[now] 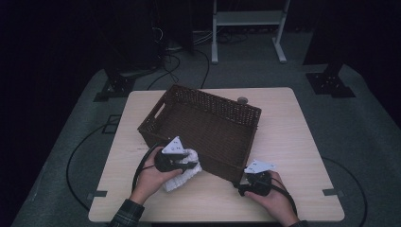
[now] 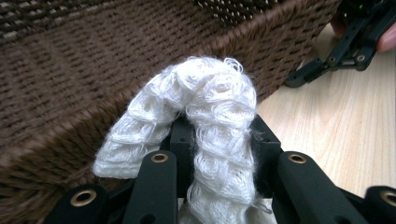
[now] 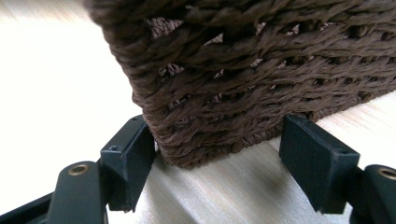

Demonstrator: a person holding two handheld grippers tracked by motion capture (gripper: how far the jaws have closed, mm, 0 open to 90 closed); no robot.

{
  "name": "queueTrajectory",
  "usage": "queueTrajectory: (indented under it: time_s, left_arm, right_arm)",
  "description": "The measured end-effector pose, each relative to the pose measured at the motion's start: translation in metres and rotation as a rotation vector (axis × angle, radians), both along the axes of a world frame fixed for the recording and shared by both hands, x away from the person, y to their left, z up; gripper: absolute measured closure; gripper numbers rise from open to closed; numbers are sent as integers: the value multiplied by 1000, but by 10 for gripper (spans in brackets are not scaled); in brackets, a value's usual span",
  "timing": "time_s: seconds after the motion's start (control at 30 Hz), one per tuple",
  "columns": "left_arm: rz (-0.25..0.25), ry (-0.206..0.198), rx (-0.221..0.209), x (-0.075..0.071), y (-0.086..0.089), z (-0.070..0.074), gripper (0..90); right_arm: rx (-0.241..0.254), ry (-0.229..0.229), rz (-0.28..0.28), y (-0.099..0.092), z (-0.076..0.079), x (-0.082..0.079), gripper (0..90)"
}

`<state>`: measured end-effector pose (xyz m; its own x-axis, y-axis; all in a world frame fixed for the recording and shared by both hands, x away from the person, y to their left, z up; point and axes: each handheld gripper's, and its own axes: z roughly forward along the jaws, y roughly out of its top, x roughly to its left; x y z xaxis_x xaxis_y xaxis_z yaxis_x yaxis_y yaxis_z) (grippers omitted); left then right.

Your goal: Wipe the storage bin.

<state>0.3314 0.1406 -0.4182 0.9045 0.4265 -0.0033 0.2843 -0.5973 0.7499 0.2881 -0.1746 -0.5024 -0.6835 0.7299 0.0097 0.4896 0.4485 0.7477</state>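
A brown wicker basket [image 1: 213, 101] sits askew in the middle of the wooden table [image 1: 293, 142]. My left gripper [image 1: 191, 164] is at the basket's near-left wall, shut on a white knitted cloth [image 1: 184, 177]. In the left gripper view the cloth [image 2: 205, 88] arches up between the jaws of my left gripper [image 2: 219, 135], close to the basket wall [image 2: 70, 70]. My right gripper [image 1: 242, 183] is at the basket's near-right corner. In the right gripper view that corner [image 3: 243, 70] stands between the jaws of my right gripper [image 3: 219, 154]; the left pad touches it, the right pad stands apart.
A small grey round disc [image 1: 242, 100] lies on the table behind the basket. Bare tabletop [image 1: 293, 189] stretches to the right. On the floor beyond are cables [image 1: 175, 61], a white frame [image 1: 248, 19] and black stands [image 1: 331, 80].
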Motion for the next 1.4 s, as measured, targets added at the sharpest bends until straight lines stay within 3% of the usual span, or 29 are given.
queueTrajectory:
  time_s: [0.43,0.83,0.93,1.1,1.4]
  left_arm:
    - [-14,42,126,6,-16,-34,684]
    - [-15,66,165,8,-23,-49,684]
    - [-15,58,160,7,-23,-46,684]
    - [-26,48,112,4,-19,-33,684]
    - [-43,12,102,-4,-21,-17,683]
  right_arm:
    - [-1,-2,2,0,0,0,265]
    - [-1,0,1,0,0,0,265]
    - [-1,0,0,0,0,0,265]
    - [-1,-1,1,0,0,0,265]
    - [-2,-1,1,0,0,0,266]
